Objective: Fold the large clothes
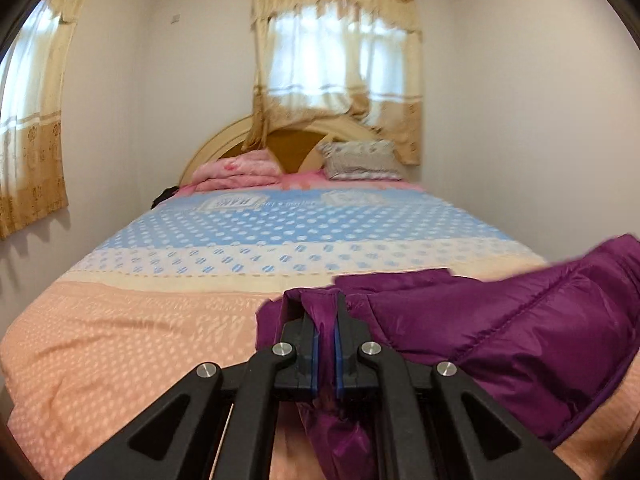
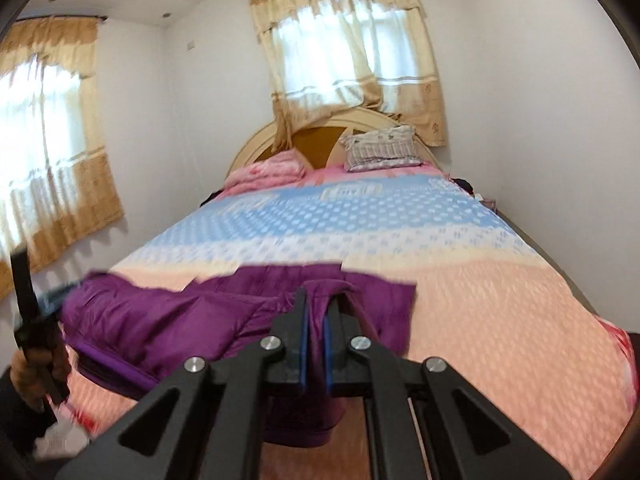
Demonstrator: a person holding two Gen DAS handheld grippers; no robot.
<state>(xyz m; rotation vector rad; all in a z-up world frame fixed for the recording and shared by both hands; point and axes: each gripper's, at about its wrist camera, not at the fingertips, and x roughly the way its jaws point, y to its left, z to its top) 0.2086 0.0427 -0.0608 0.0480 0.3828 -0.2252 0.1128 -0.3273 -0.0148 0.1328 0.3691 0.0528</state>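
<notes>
The room is lit softly by daylight through the curtained windows [image 1: 336, 56], which are blown out. Edges are bowed and vignetted; the right view is motion-blurred.

Bed [image 1: 160, 320]: purple jacket [image 1: 500, 332], pillow [image 1: 360, 160] (by headboard).

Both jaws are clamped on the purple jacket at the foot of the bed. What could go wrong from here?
1. The left gripper and right gripper each pinch only a thin bunch of the slick purple quilted puffer jacket; it may slip out mid-lift.
2. The jacket sits near the foot edge of the patterned peach, white and blue bedspread, with fabric hanging below the jaws, so a drop could slide it off the bed.
3. Uneven pulling could skew the fold.
</notes>
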